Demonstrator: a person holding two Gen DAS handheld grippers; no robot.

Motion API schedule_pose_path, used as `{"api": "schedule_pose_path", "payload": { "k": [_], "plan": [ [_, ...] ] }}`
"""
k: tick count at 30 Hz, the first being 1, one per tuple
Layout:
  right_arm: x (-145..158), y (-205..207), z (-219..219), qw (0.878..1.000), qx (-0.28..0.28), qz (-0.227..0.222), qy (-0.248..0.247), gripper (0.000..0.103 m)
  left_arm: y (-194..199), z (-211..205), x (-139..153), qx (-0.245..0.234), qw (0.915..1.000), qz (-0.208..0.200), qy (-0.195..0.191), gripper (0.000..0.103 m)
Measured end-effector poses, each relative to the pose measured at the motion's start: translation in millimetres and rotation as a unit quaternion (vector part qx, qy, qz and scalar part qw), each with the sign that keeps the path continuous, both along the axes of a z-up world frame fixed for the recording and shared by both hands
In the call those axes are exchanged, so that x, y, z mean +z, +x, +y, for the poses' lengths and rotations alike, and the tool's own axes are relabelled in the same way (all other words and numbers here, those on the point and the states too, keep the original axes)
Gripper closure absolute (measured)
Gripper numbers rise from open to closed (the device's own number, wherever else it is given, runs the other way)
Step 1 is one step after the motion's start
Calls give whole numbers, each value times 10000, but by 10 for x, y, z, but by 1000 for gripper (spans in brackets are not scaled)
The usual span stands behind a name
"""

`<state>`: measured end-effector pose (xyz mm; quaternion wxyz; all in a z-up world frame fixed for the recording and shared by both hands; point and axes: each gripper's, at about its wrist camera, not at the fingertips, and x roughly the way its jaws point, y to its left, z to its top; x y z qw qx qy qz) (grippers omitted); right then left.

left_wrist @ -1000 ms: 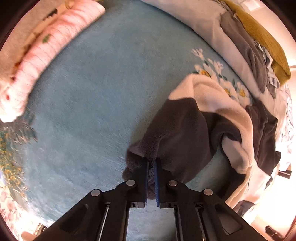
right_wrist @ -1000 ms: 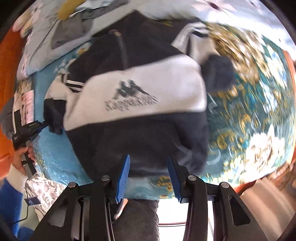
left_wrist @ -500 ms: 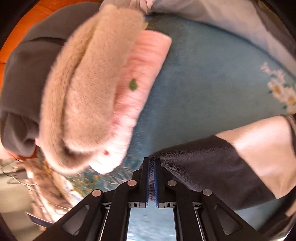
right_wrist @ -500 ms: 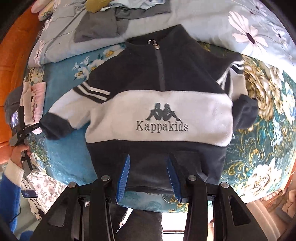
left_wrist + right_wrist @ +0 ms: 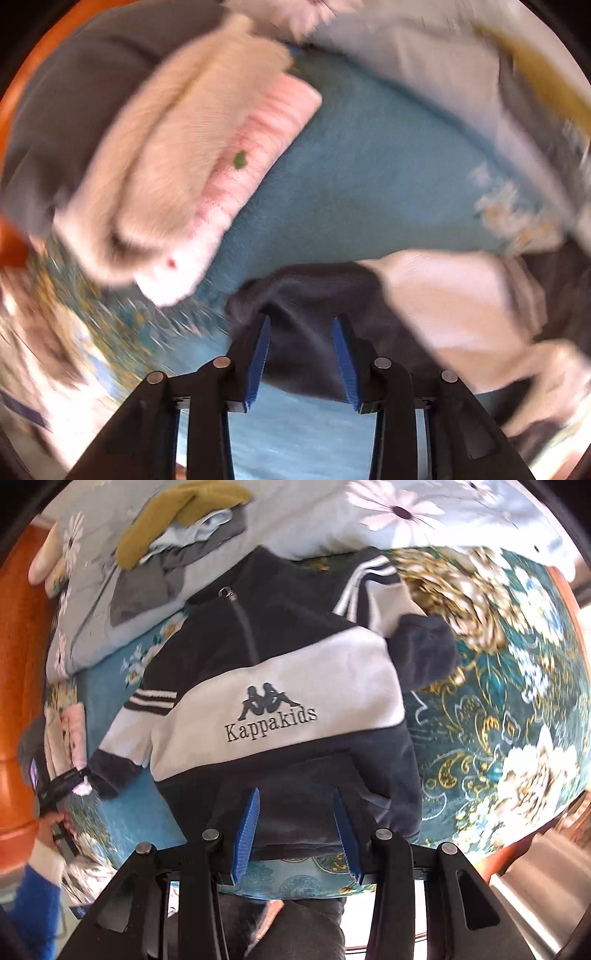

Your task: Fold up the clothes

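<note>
Fingers (image 5: 264,343) just opened over sleeve cuff (image 5: 295,291), unpinched

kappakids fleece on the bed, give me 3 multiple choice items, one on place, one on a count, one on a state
1. Where does the stack of folded knitwear lie relative to the fleece pullover in the right wrist view?
A. to its left
B. on top of it
C. to its right

2. How many white stripes cross each sleeve near the shoulder?
A. one
B. two
C. five

3. How is the left gripper?
A. clamped shut on the cuff
B. open, jaws apart
C. out of view

Answers
1. A: the folded pile sits at the left edge, beyond the outstretched sleeve.
2. B: two white stripes show on each sleeve.
3. B: its jaws have just been opening; the blue pads stand apart with the dark sleeve cuff lying loose between them.
</note>
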<state>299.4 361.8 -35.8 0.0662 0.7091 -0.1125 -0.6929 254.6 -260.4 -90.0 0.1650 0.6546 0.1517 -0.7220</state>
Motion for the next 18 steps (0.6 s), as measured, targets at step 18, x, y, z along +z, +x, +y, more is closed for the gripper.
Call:
{"api": "schedule_pose_path", "payload": {
  "k": [18],
  "plan": [
    [-965,-288,2139,9166,-3586,-104,-1764,60,468,2562,931,-498,9782,733,1876,26]
  ]
}}
